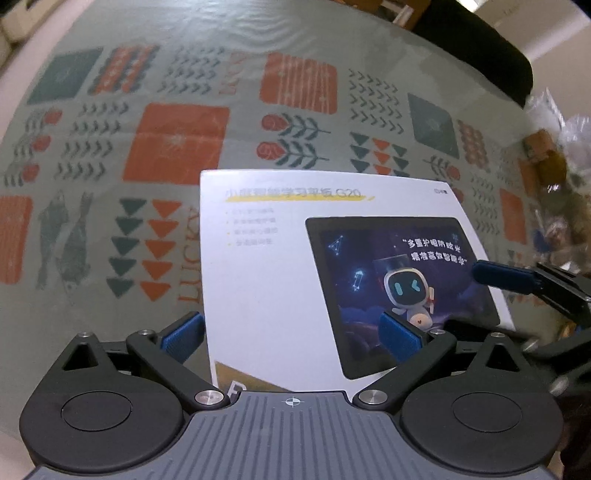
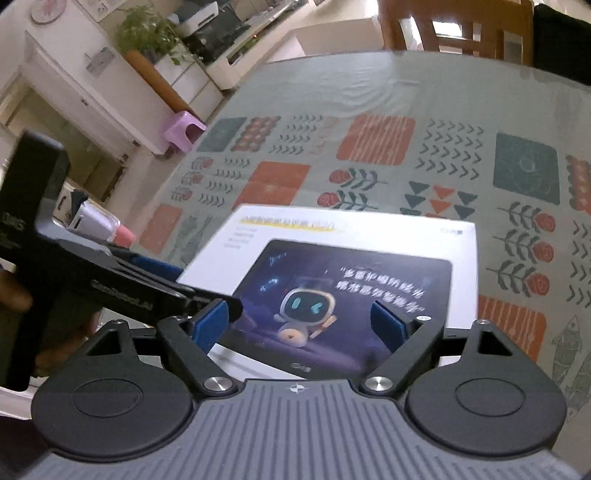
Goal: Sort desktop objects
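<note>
Box (image 1: 280, 280), one only, white and flat, lies face-up on the table's patterned cloth (image 1: 177, 144), near the edge closest to both cameras. Its lid carries a printed picture of a dark tablet screen with a small cartoon robot, a yellow-underlined title and a short list of lines too blurred to read. In the right wrist view the same box (image 2: 369, 229) sits square to the lens, its far edge pointing toward the middle of the table.

Two grippers work over it. The left gripper (image 1: 291, 332) hangs above the box's near-left part with its blue pads (image 1: 183, 334) spread wide, one pad off the box's left edge over the cloth and the other over the printed screen; nothing is between them. The right gripper (image 2: 301, 325) is likewise spread wide over the near edge of the box, both blue pads above the printed screen, gripping nothing. Whether either touches the lid cannot be told.

Each camera catches the other tool: the right one's blue finger enters from the right side of the left view, the left one's black body fills the left side of the right view.

At the table's right edge lies a blurred heap of crinkled clear wrappers (image 1: 554, 162). Beyond the far edge stands one wooden chair (image 2: 458, 26); off the left edge, one purple stool (image 2: 184, 131) on the floor.
</note>
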